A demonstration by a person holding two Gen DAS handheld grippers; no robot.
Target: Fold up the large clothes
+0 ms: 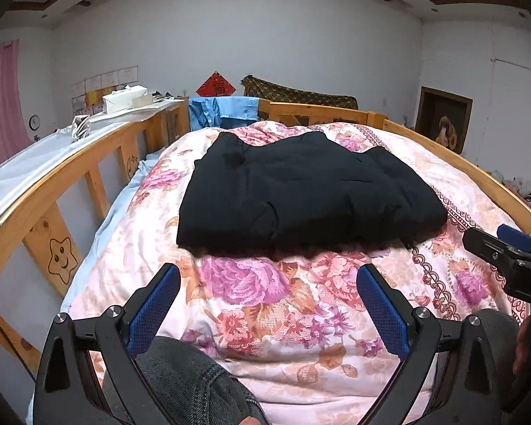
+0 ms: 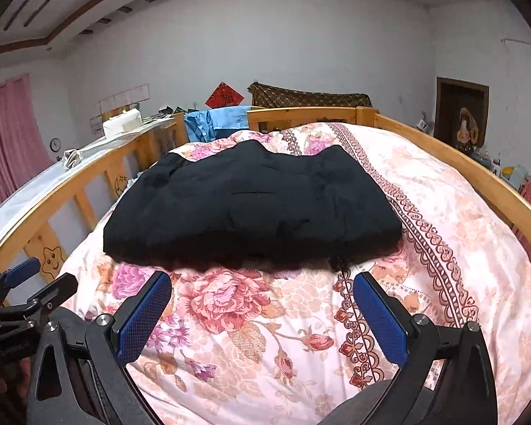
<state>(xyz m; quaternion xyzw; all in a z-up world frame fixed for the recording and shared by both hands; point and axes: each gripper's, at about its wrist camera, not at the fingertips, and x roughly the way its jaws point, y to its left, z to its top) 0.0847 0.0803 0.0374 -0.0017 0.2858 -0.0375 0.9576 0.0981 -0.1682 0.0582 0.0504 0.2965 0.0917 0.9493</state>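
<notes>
Left claw: the left claw [image 1: 268, 276] hovers over the near part of the quilt, its jaws spread wide with nothing between the blue pads [image 1: 155, 310]; it also shows at the lower left edge of the right wrist view [image 2: 35, 283].
Right claw: the right claw [image 2: 262, 283] hovers over the quilt beside the left one, jaws wide apart, empty; from the left wrist view it enters at the right edge [image 1: 506, 248].
Person's legs: grey trouser fabric [image 1: 191, 386] shows under the left claw at the bottom of the frame.
Quilt: a pink floral quilt [image 1: 265, 318] covers the bed, with a patterned border band [image 2: 424, 233] running along its right side.
Black garment: the black garment [image 1: 301, 191] lies on the middle of the quilt, just beyond both claws and touching neither; it sits as a thick, folded rectangular bundle with its near edge facing the claws [image 2: 251, 205].
Bed frame: a wooden rail [image 1: 35, 198] runs along the left, with a smiling star [image 1: 62, 258] drawn on one slat; another rail [image 2: 478, 173] bounds the right side.
Shelf: a white-covered ledge [image 1: 24, 166] beyond the left rail carries a white box [image 1: 124, 97].
Blue shirt: a blue shirt [image 1: 223, 109] hangs over the far rail, behind the black garment.
Back wall: a red diamond decoration [image 1: 216, 86], a dark patterned cloth [image 1: 301, 95], a framed picture [image 1: 442, 120] to the right and a pink curtain [image 1: 0, 99] far left.
</notes>
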